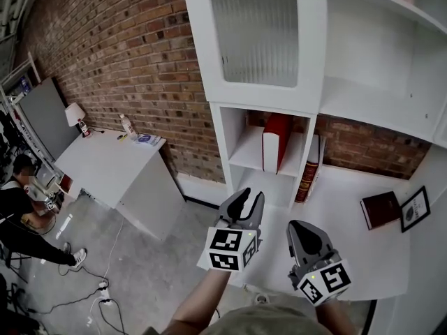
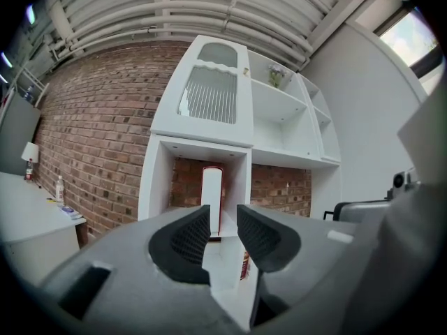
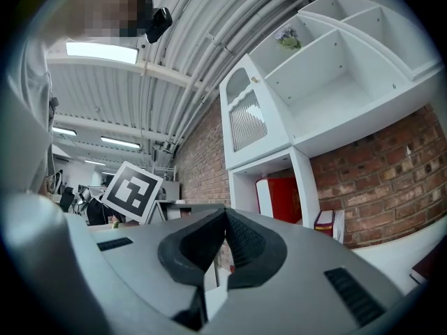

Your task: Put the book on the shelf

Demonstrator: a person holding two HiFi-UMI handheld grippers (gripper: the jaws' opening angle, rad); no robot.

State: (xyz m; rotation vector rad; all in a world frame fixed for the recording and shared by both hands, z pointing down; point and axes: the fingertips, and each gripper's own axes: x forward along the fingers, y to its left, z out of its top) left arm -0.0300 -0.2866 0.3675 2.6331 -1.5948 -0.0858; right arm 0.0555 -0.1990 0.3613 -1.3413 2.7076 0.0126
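Note:
A red book [image 1: 276, 142] [image 2: 211, 197] [image 3: 283, 197] stands upright in the lower cubby of the white shelf unit [image 1: 241, 155]. A second book [image 1: 309, 169] with a gold-patterned spine leans against the cubby's right post. A dark red book [image 1: 380, 209] lies flat on the white counter [image 1: 335, 194]. My left gripper [image 1: 246, 199] [image 2: 223, 218] hovers before the cubby, its jaws a narrow gap apart and holding nothing. My right gripper [image 1: 299, 227] [image 3: 225, 218] is beside it, shut and empty.
A black picture frame [image 1: 415, 208] leans by the dark red book. A white desk [image 1: 112, 162] with a lamp [image 1: 73, 114] and a bottle stands at the left by the brick wall. A person [image 1: 17, 201] crouches at the far left; cables [image 1: 98, 285] lie on the floor.

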